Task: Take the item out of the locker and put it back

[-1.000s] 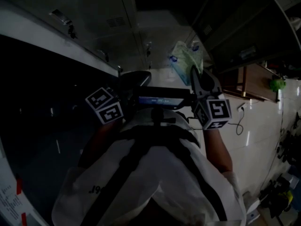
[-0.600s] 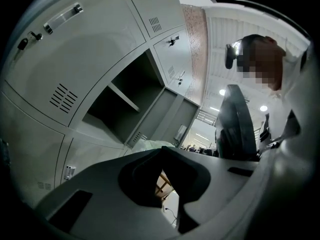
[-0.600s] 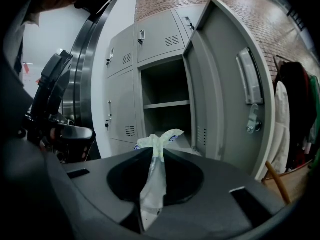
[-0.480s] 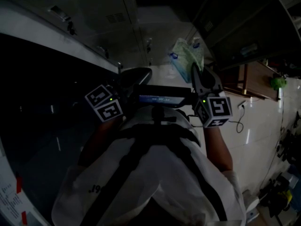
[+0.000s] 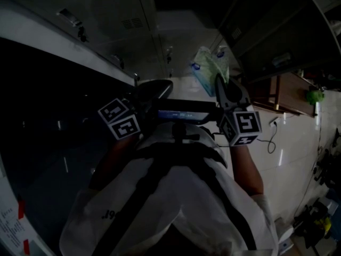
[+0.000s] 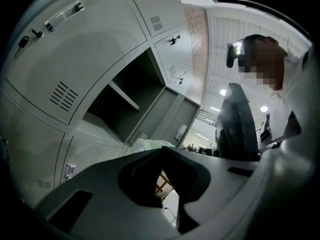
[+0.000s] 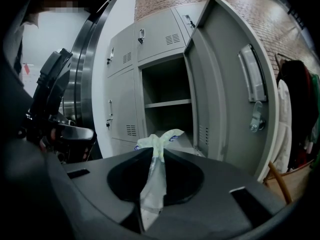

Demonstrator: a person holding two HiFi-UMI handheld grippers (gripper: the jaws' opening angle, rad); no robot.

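Hardly moving since a second ago, pinching the plastic bag (image 7: 152, 184) tight in the right gripper (image 7: 153, 153). Keeping the left gripper (image 6: 161, 152) closed, empty. Probably pausing before restowing in the locker (image 7: 165, 103).

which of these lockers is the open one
The locker whose door swings out to the right, baring a shelf inside. The locker above it and those in the column to its left are shut.
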